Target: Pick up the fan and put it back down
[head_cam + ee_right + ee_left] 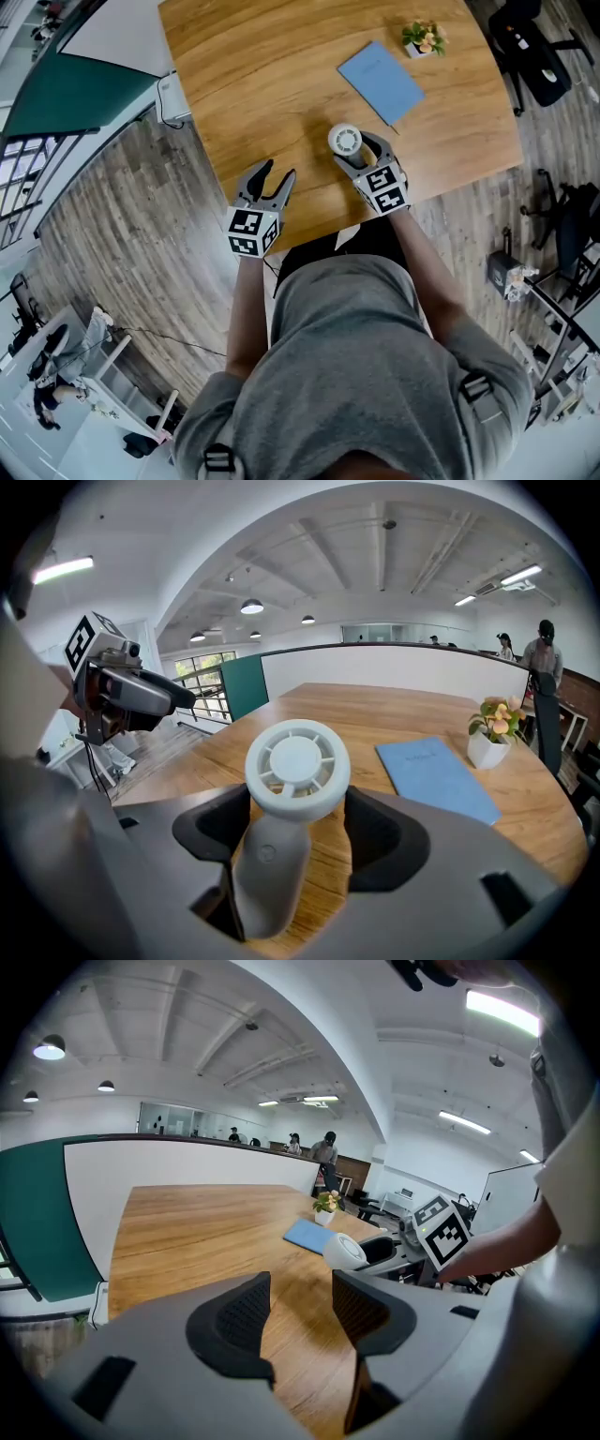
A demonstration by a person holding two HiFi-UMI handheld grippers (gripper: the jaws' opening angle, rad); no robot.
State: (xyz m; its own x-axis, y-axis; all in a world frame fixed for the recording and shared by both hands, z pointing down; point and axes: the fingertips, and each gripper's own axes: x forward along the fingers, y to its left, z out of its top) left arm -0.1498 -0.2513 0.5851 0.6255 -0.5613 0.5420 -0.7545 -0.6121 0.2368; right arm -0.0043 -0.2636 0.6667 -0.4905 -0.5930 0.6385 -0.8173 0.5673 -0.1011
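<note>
The white hand-held fan (345, 141) has a round grille head and a thick handle. It sits between the jaws of my right gripper (358, 152) over the near part of the wooden table (262, 75). In the right gripper view the fan (297, 766) has its head wedged across both jaw tips, and its handle hangs down between the pads of the right gripper (296, 806). My left gripper (277, 172) hovers a little to the left near the table's front edge. The left gripper (302, 1302) is open with only bare wood between its pads, and it sees the fan (342, 1251) to the right.
A blue notebook (380, 82) lies beyond the fan, and a small potted plant (422, 37) stands at the table's far right. Office chairs (530, 47) are off the right side. A teal partition (66, 94) runs along the left. The table's front edge is just below the grippers.
</note>
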